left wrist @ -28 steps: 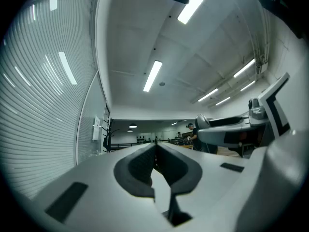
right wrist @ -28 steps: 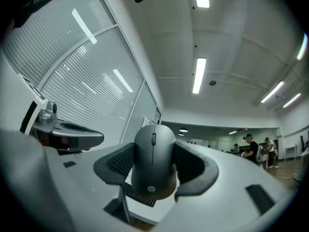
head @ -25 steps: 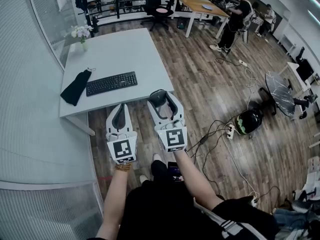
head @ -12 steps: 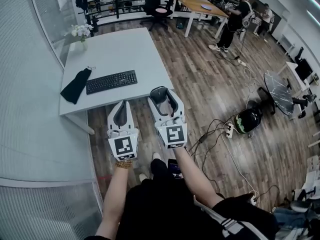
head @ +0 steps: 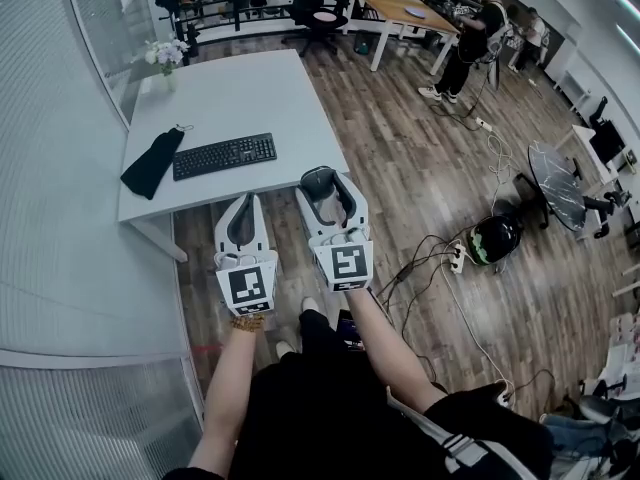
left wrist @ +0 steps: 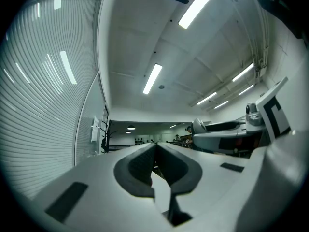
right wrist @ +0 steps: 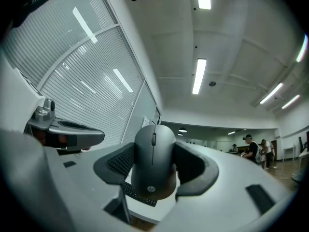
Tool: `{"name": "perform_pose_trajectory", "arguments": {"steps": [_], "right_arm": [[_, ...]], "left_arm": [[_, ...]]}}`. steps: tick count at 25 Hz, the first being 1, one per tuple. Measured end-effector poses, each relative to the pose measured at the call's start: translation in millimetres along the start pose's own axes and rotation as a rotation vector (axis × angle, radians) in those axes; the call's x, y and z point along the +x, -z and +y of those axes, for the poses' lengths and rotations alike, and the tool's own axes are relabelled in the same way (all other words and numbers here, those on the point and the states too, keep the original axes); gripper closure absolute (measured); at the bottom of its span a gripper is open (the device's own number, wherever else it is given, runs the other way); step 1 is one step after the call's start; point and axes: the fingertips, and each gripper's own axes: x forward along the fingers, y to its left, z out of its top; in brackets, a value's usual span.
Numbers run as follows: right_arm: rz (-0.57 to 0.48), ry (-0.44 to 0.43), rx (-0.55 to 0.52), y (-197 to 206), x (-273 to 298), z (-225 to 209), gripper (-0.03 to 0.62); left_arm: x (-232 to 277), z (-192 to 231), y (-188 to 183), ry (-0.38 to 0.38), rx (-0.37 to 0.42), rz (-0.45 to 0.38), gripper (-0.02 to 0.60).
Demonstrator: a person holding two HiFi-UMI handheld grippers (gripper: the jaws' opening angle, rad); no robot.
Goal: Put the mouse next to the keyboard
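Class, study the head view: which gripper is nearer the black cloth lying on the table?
Left. The left gripper is at the near edge of the table, to the right of the black cloth. The right gripper, holding the mouse, sits further right again.

The left gripper (head: 243, 203) and the right gripper (head: 322, 180) are pale grey, wedge-shaped shells. Each ends at its 6 o'clock side in a white block: the left cube (head: 247, 288) and the right cube (head: 346, 265), both printed with black square markers. Dark grey ribbed pads (left wrist: 137, 168) line the jaws. A beaded amber bracelet (head: 246, 322) circles the left wrist. The person wears black clothing (head: 300, 408), and at 5 o'clock in the head view a black sleeve (head: 462, 455) shows white stripes.
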Motion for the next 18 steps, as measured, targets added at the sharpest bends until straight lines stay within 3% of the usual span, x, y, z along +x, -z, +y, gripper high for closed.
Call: {"name": "perform_pose_trajectory", "arguments": {"steps": [18], "right_arm": [[0.015,0.000,0.027,32.6,60.7,-23.0,0.333]], "left_arm": [[52.9,24.7,29.2,-0.013,0.019,0.032,0.571]]}}
